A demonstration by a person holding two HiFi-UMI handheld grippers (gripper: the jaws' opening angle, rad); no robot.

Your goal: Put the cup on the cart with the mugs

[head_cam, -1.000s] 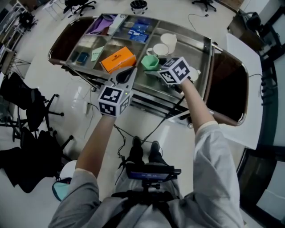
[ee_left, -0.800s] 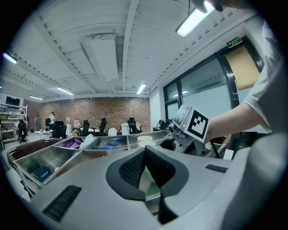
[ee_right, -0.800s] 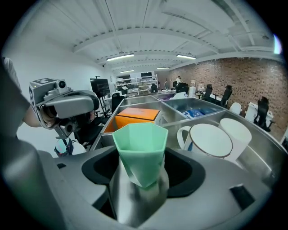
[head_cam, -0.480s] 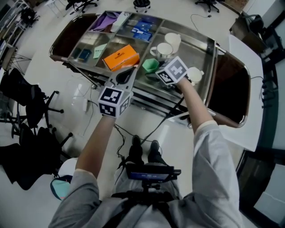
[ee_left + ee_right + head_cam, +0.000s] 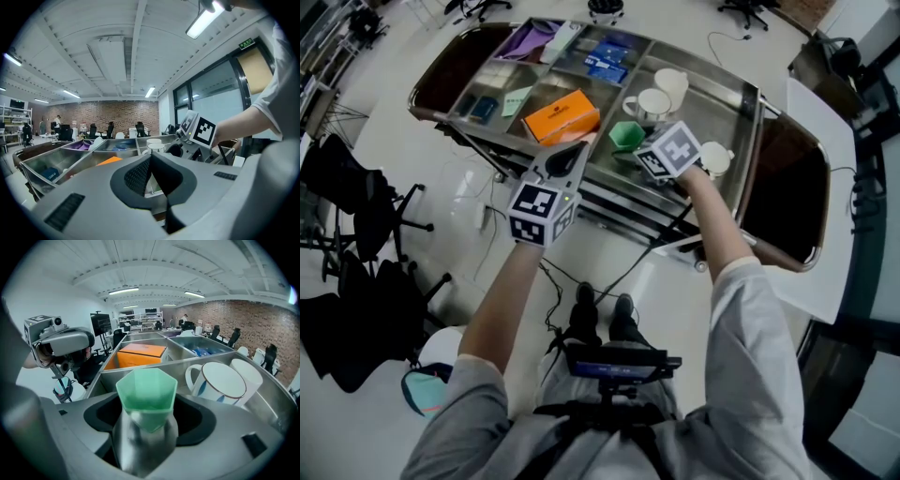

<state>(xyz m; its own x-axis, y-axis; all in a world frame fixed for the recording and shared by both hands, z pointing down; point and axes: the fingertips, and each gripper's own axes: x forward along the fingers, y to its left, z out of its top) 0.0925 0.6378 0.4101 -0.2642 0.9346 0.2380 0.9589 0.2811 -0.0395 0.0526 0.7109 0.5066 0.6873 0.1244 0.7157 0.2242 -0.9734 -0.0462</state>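
My right gripper point(image 5: 146, 427) angled down into cart point(image 5: 748, 112); jaws just been opening, now slack either side of green cup point(image 5: 146, 392), not pinching it; cup upright on cart's steel floor, same bay as white mugs point(image 5: 220, 380), just beside nearest one; orange box point(image 5: 561, 114) in next bay; my left gripper point(image 5: 151, 176) clenched on nothing, near cart's front edge.

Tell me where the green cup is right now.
In the head view, right of centre, the green cup is in the cart's mug compartment, beside a white mug and right of the orange box.
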